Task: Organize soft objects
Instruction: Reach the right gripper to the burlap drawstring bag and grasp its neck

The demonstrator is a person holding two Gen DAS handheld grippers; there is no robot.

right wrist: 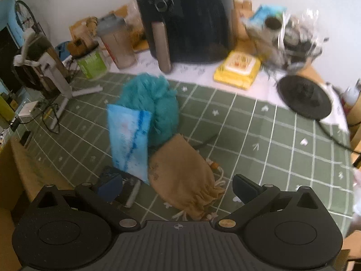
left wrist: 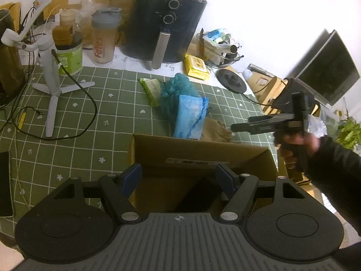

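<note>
White wall behind, blown out by bright light on the right. Table under a green grid-pattern cloth with small white hearts and flowers, white cloth strip along the back edge. Dark flat screen leans at far right, green houseplant just below it. Right view is motion-blurred.

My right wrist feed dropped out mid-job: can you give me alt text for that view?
The open right gripper hangs over a tan drawstring cloth pouch on the green grid-patterned tablecloth, nothing held. Just beyond lie a blue plastic tissue pack and a teal mesh bath sponge; a black air fryer stands behind.
</note>
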